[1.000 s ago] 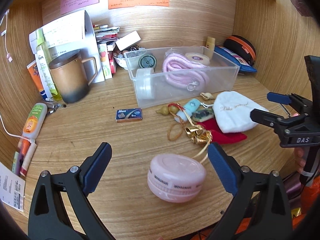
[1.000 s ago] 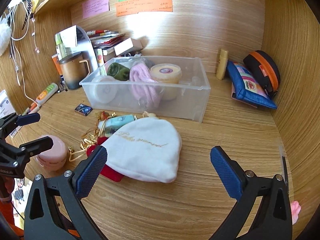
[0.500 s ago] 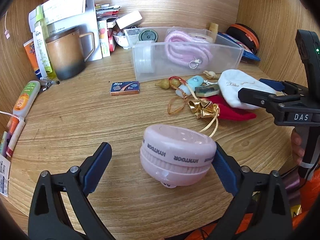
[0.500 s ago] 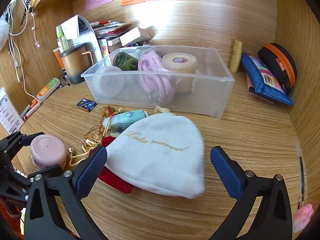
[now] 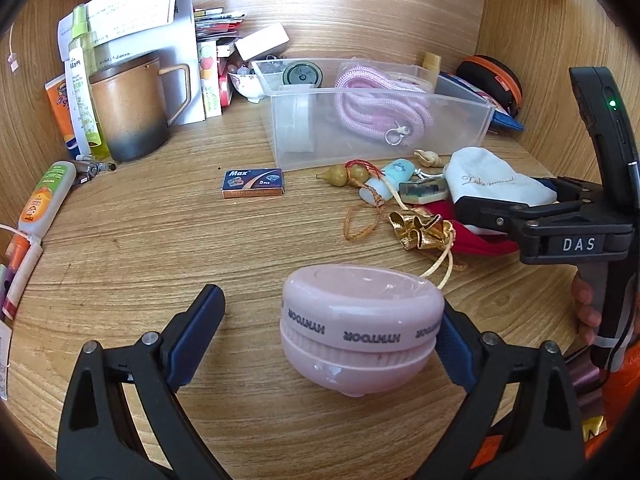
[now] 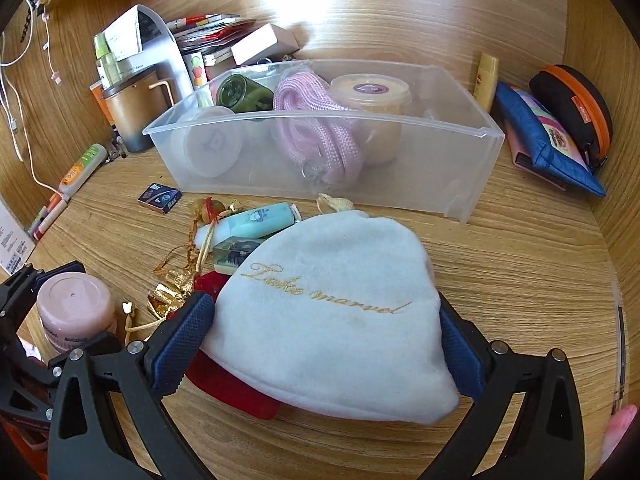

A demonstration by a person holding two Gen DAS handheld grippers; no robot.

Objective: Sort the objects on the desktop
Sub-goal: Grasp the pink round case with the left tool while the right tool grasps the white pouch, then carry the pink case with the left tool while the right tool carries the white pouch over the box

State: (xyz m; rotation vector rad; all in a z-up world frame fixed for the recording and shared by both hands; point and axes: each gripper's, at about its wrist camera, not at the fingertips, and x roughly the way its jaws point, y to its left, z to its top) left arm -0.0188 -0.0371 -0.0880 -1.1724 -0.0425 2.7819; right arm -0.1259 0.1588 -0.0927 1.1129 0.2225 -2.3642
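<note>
Straddling the soft white pouch [image 6: 332, 312], your right gripper [image 6: 324, 336] has a ribbed blue pad on each flank of the fleecy cloth, touching or nearly so; the jaws stand wide and whether they press yet cannot be told. The pouch is rounded like a cap, with gold script stitched across it, and it lies over a red cloth [image 6: 228, 380] on the wood-grain tabletop [image 6: 520, 264].

Your left gripper [image 5: 328, 332] is spread wide around one smooth, round pink case [image 5: 360, 332] made of two stacked halves. The case sits against the right pad, with a clear gap to the left pad, so nothing is clamped.

Just ahead of your right gripper lies a small heap: one crumpled gold foil bow [image 6: 168, 292], one glossy mint tube [image 6: 260, 220], one seashell [image 6: 332, 202] and one small resin block [image 6: 234, 254]. Beyond them stands one clear plastic bin [image 6: 460, 196], holding one coil of pink braided rope [image 6: 320, 136], one pale yellow tub [image 6: 372, 92] and one dark green jar [image 6: 240, 92].

Ahead-left of your left gripper rest one small blue Max box [image 5: 253, 183] and one brown glazed mug [image 5: 128, 112].
</note>
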